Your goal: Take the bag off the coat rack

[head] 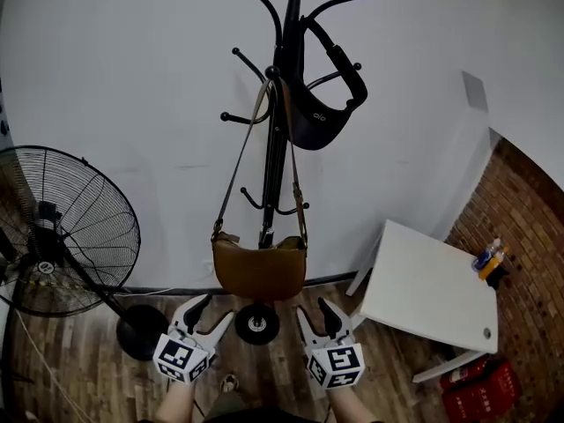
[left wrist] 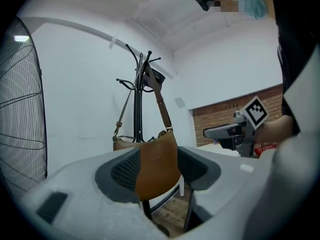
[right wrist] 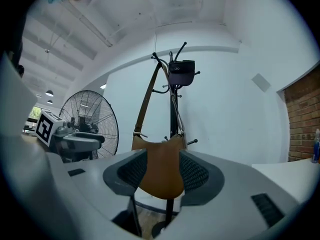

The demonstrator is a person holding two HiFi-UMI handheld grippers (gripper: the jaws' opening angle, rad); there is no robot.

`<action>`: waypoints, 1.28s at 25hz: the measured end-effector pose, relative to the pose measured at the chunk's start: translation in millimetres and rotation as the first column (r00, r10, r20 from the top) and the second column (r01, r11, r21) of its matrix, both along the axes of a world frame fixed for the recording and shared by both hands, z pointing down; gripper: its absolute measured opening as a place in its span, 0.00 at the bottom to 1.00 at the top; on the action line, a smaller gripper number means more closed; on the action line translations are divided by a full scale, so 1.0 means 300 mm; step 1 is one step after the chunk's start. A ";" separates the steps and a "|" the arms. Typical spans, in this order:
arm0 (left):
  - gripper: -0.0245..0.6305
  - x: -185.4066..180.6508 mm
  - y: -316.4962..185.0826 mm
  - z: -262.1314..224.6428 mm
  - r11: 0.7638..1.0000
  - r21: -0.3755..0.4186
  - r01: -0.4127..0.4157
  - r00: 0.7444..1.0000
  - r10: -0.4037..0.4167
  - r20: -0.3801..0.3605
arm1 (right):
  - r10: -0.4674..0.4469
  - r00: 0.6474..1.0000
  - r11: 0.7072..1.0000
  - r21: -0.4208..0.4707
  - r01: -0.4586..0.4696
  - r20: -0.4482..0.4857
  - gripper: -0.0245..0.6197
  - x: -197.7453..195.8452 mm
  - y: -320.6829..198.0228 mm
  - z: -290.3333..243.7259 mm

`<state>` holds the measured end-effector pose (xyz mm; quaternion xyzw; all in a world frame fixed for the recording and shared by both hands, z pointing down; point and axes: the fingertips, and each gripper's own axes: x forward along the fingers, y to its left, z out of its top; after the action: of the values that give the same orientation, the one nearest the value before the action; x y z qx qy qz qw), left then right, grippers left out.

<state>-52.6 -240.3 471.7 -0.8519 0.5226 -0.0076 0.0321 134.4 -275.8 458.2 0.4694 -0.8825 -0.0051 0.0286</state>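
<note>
Left gripper (head: 210, 314): my jaws wide apart, gripping nothing.
Right gripper (head: 317, 313): also wide, empty.
Brown shoulder bag (head: 259, 271): just ahead of both grippers, lined up between each pair of jaws, untouched.
Coat rack (head: 278, 157): behind the bag, strap over a hook above.
Black bag (head: 322, 113): farther up.

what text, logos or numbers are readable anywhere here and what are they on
"alo": small pale logo on the black bag hung high on the coat rack; it is tiny, so this reading is unsure.
Bottles on the white table: labels too small to read.
Marker cubes on the left gripper and right gripper: black and white square patterns, no letters.
Brown bag: no text seen.
</note>
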 end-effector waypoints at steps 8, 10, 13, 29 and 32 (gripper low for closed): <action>0.39 -0.081 -0.178 -0.054 1.000 0.026 -0.004 1.000 0.004 0.007 | 0.025 1.000 0.999 0.033 -0.026 0.003 0.32 -0.062 -0.155 -0.048; 0.39 -0.105 -0.226 -0.073 0.999 0.040 -0.008 1.000 0.007 0.017 | 0.038 0.999 0.998 0.045 -0.038 0.004 0.32 -0.074 -0.199 -0.067; 0.39 -0.137 -0.287 -0.093 0.999 0.052 -0.003 1.000 0.003 0.007 | 0.057 0.998 0.996 0.068 -0.057 0.006 0.32 -0.083 -0.256 -0.095; 0.39 -0.165 -0.550 -0.284 0.980 0.186 -0.075 0.996 0.066 0.053 | 0.105 0.994 0.972 0.208 -0.106 0.016 0.32 -0.152 -0.482 -0.261; 0.37 -0.151 -0.581 -0.302 0.977 0.188 -0.102 0.992 0.087 0.087 | 0.112 0.993 0.969 0.220 -0.115 0.024 0.31 -0.161 -0.514 -0.275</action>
<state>-98.0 -414.6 381.1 -0.8679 0.4780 0.0111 0.1348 86.2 -430.1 375.7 0.5193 -0.8484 -0.0987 -0.0283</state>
